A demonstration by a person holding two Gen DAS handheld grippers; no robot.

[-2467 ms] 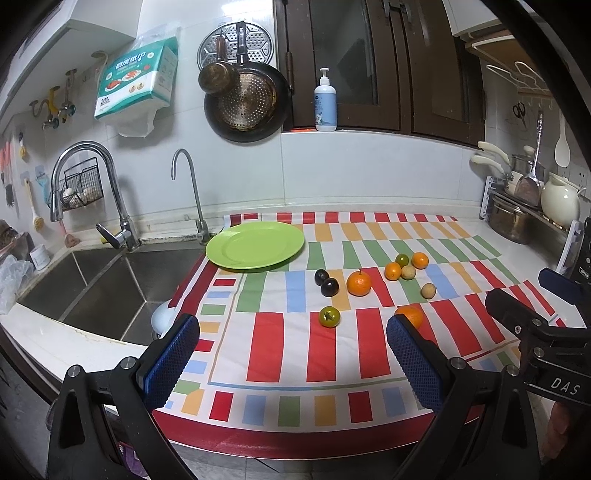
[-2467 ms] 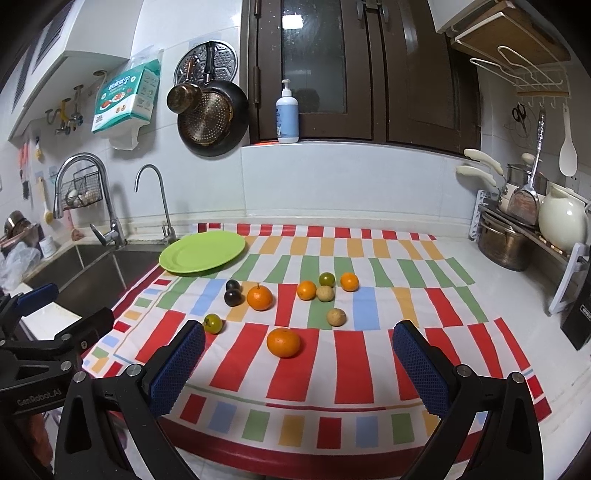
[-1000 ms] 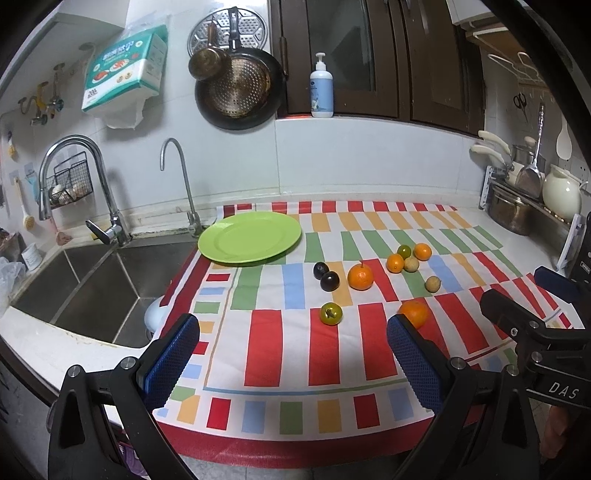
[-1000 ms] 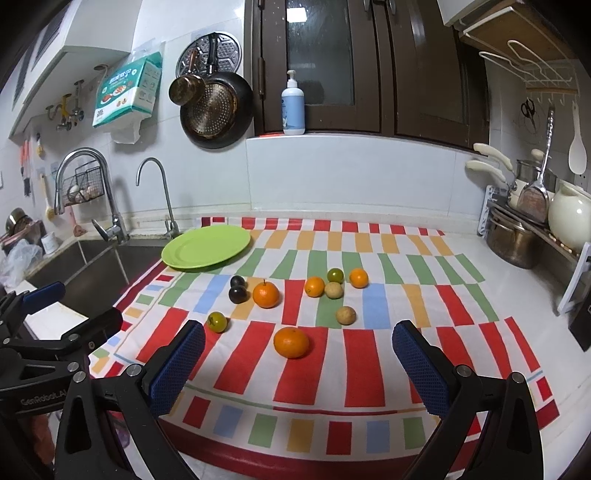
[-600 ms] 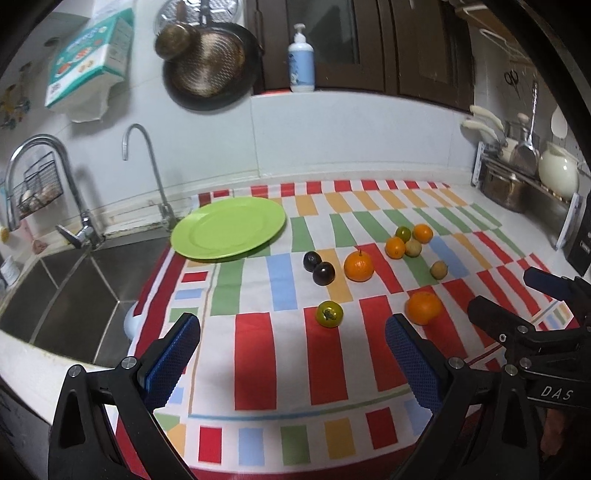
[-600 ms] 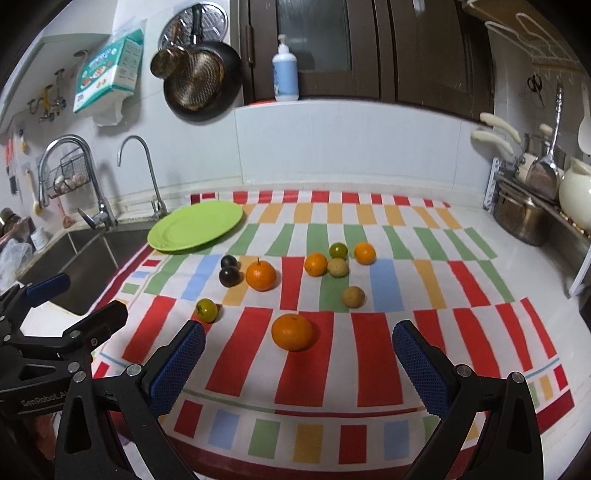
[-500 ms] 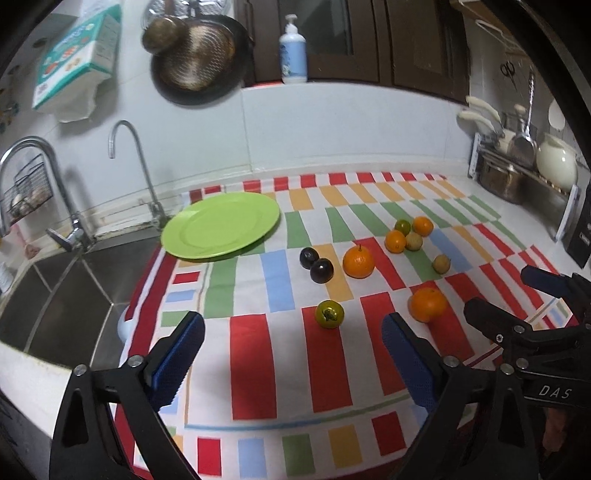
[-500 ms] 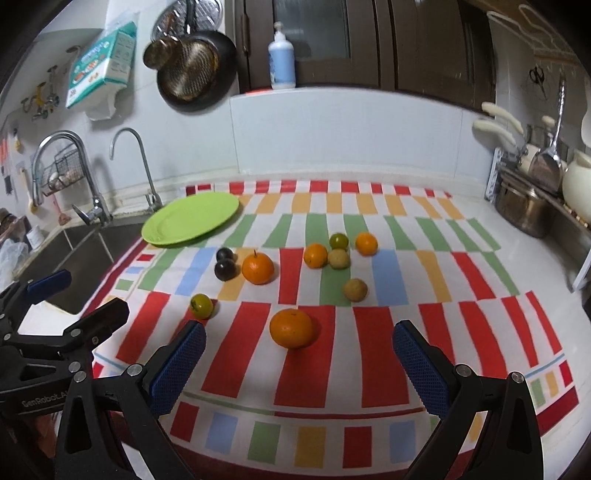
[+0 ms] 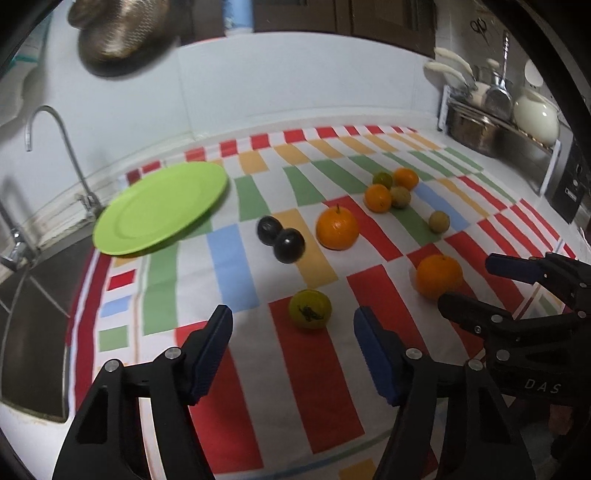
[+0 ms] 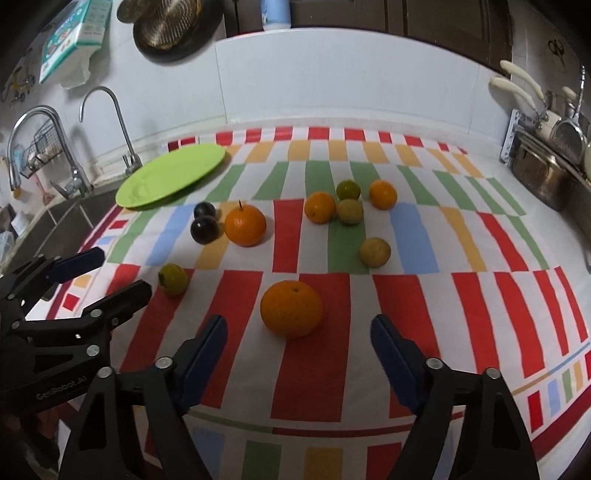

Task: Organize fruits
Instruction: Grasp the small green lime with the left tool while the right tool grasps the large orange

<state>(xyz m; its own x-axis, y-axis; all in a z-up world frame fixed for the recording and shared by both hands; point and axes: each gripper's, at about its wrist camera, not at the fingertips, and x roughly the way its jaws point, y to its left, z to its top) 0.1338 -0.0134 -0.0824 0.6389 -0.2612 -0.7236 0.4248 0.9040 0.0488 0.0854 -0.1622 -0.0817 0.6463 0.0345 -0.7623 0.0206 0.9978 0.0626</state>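
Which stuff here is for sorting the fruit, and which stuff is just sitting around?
For the job:
- green plate
- big orange
- stemmed orange
- yellow-green fruit
- two dark plums
- small citrus cluster
- left hand-held gripper, right hand-held gripper

Just sitting around:
- striped cloth
- taps
- hanging pan
- metal pot

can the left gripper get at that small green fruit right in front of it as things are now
Probably yes. The left gripper is open, and the small green fruit sits alone on the striped cloth just ahead of its fingertips, with nothing between them.
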